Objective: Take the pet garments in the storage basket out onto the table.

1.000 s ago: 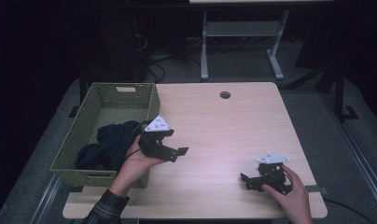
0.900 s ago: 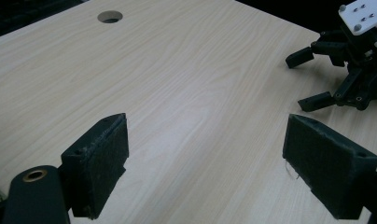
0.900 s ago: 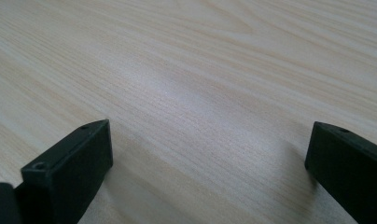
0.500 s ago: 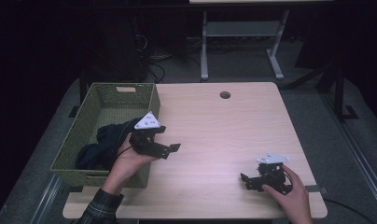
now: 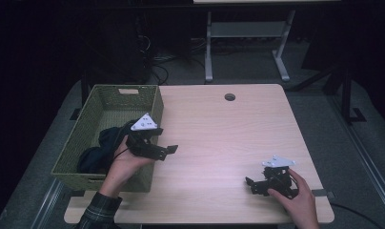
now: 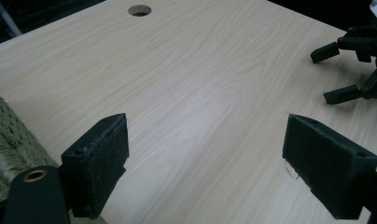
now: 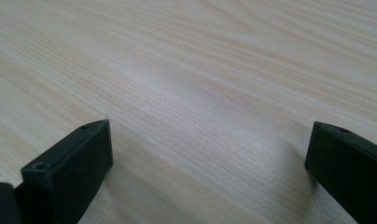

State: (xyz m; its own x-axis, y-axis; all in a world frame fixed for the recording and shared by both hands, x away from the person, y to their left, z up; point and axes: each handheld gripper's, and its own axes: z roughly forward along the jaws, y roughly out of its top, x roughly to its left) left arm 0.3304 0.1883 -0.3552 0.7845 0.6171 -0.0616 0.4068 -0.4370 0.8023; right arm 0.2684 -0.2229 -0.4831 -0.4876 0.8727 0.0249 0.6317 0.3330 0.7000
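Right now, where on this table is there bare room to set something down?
Bare wood spans from the cable hole down between the left claw and right claw. Crowded: the green basket at the left edge, holding dark cloth.

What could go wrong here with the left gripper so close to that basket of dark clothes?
1. The left gripper hangs open right at the rim of the green woven basket; a jaw or its trailing cable could perhaps catch the rim and tug the basket.
2. The dark cloth lies bunched low inside, so a grab may take only a fold and drag it over the edge.
3. The right gripper sits open near the table's front edge and might slip off.
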